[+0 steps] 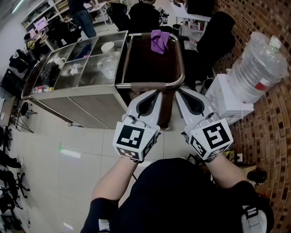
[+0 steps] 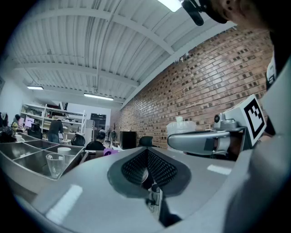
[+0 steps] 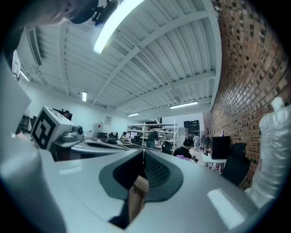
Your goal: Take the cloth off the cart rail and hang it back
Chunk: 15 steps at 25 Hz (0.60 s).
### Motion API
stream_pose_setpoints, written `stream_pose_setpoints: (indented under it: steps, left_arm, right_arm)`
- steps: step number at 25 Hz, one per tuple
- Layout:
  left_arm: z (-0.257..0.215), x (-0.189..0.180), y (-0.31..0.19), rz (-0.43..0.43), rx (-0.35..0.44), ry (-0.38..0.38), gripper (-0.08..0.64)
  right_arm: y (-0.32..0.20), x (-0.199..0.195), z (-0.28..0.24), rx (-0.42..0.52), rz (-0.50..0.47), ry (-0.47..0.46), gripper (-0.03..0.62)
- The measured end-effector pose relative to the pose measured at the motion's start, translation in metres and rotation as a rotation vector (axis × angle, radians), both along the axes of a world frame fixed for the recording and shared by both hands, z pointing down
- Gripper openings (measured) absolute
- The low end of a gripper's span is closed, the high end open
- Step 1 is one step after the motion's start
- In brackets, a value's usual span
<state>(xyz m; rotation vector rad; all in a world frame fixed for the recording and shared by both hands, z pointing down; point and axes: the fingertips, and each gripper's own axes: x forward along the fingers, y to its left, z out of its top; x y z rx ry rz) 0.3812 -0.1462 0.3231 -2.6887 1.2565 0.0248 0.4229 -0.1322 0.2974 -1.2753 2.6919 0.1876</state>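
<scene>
A purple cloth (image 1: 160, 41) hangs over the far rail of the cart (image 1: 180, 54), whose dark brown tray lies inside a metal rail. It also shows small and far off in the left gripper view as the cloth (image 2: 108, 152), and in the right gripper view as the cloth (image 3: 183, 157). My left gripper (image 1: 157, 93) and right gripper (image 1: 178, 90) are held side by side over the cart's near rail, well short of the cloth. Both have their jaws shut with nothing between them. The left gripper (image 2: 146, 151) and the right gripper (image 3: 143, 154) point level toward the room.
A steel counter (image 1: 86, 93) with open compartments stands left of the cart, holding a glass cup (image 1: 107, 67) and a white bowl (image 1: 107, 46). A water dispenser with a bottle (image 1: 259, 63) stands right, against the brick wall. A seated person (image 1: 144, 13) is beyond the cart.
</scene>
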Motion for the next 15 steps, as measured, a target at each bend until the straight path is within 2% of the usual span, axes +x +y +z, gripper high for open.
stream_pose_setpoints:
  steps: [9,15]
  left_arm:
    - [-0.016,-0.023,-0.003,0.0,-0.018,0.011,-0.005]
    - [-0.017,-0.03,-0.014,0.018,-0.02,-0.012,-0.005]
  right_arm:
    - [-0.003,-0.027,-0.007,0.006,0.005,0.018,0.049]
    - [-0.011,-0.031,-0.016,0.008,0.028,0.029,0.071]
